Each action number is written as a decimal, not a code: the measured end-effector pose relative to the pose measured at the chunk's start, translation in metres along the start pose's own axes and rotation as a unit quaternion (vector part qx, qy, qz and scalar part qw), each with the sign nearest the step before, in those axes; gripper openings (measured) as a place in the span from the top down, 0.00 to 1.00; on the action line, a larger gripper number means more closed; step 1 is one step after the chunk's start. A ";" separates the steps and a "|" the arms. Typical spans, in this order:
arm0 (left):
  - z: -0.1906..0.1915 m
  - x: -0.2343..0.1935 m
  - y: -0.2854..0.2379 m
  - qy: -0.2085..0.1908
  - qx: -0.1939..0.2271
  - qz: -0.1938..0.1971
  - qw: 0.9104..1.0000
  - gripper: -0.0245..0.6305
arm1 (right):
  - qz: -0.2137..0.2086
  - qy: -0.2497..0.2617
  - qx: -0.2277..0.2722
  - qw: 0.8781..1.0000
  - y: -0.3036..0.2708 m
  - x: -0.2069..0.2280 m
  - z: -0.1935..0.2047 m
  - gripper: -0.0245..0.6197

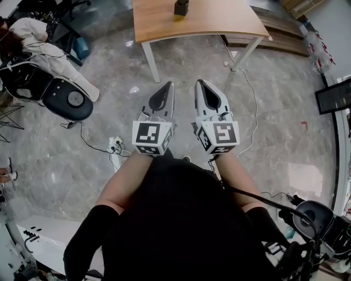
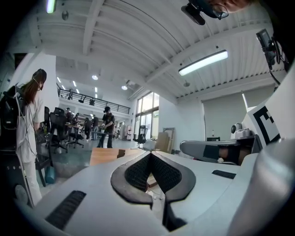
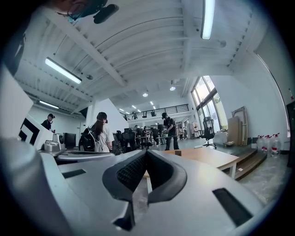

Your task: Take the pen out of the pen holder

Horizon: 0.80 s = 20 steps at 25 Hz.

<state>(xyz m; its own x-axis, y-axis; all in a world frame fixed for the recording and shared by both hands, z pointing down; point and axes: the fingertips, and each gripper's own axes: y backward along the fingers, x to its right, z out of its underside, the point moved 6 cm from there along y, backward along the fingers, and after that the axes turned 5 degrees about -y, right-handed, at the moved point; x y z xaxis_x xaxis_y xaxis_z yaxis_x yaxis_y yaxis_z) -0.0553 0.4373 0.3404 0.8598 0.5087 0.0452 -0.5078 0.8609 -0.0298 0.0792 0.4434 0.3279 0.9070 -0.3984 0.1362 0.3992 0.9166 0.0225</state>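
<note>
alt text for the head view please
A person standing on a grey floor holds the left gripper and right gripper side by side, both shut and empty, pointing toward a wooden table ahead. A dark pen holder stands on it.

Quick count from the head view: one light wooden table with white legs (image 1: 164, 24) and one small dark pen holder (image 1: 181, 7). It's too small to count any pens. There are two grey-and-white handheld grippers, the left gripper (image 1: 167, 86) and the right gripper (image 1: 201, 85). Floor level has one black office chair (image 1: 68, 99), one white power strip (image 1: 115, 144), one black flat screen (image 1: 334, 94) and one person in a light top (image 1: 44, 52).
</note>
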 end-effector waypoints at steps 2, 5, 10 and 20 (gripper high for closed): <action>0.002 0.002 -0.007 0.004 -0.002 -0.005 1.000 0.96 | 0.003 0.005 -0.002 1.000 -0.002 0.011 -0.001 0.94; 0.005 0.003 -0.023 0.005 -0.007 -0.005 1.000 0.96 | 0.009 0.001 -0.007 1.000 -0.010 0.027 0.002 0.94; 0.012 -0.008 -0.066 0.002 -0.007 0.006 1.000 0.96 | 0.015 0.003 -0.008 1.000 -0.043 0.051 0.008 0.94; 0.029 -0.086 -0.194 0.023 -0.020 0.028 0.999 0.96 | 0.030 -0.003 -0.027 0.999 -0.178 0.099 0.015 0.94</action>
<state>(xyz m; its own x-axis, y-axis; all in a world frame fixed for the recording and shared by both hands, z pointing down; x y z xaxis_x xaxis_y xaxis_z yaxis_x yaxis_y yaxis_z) -0.0320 0.2269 0.3708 0.8316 0.5553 -0.0036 -0.5541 0.8293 -0.0717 0.0958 0.2409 0.3526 0.9289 -0.3421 0.1417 0.3507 0.9356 -0.0403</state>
